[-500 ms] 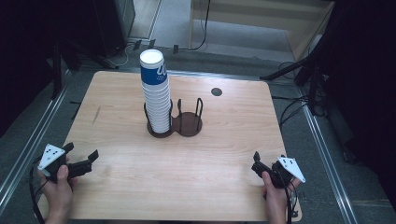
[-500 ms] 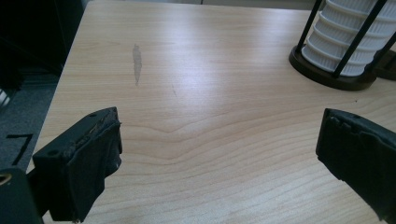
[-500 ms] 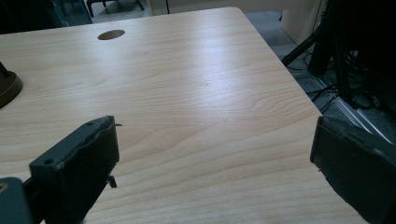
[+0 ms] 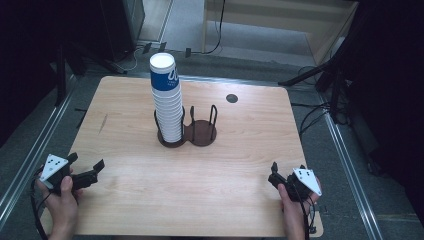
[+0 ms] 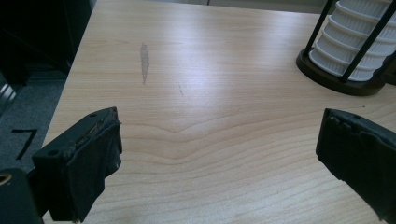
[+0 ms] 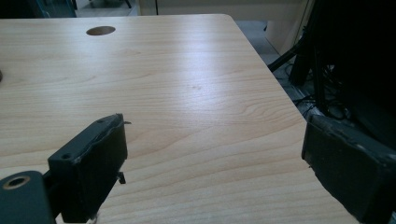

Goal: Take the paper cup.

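Observation:
A tall stack of white ribbed paper cups (image 4: 169,107), the top one blue, stands in the left ring of a black two-ring wire holder (image 4: 201,134) at the table's middle. Its right ring is empty. My left gripper (image 4: 86,162) rests at the near left corner, held by a hand, jaws wide open with nothing between them. In the left gripper view the gripper (image 5: 219,137) looks over bare wood, with the cup stack (image 5: 355,42) and holder base (image 5: 334,80) at upper right. My right gripper (image 4: 285,174) sits at the near right corner, and in its own view it (image 6: 215,142) is open and holds nothing.
The wooden table (image 4: 250,150) has a round cable hole (image 4: 231,98) at its far right, which appears as the hole (image 6: 100,31) in the right gripper view. A grey scuff (image 5: 144,60) marks the wood on the left. Dark floor, cables and stands surround the table.

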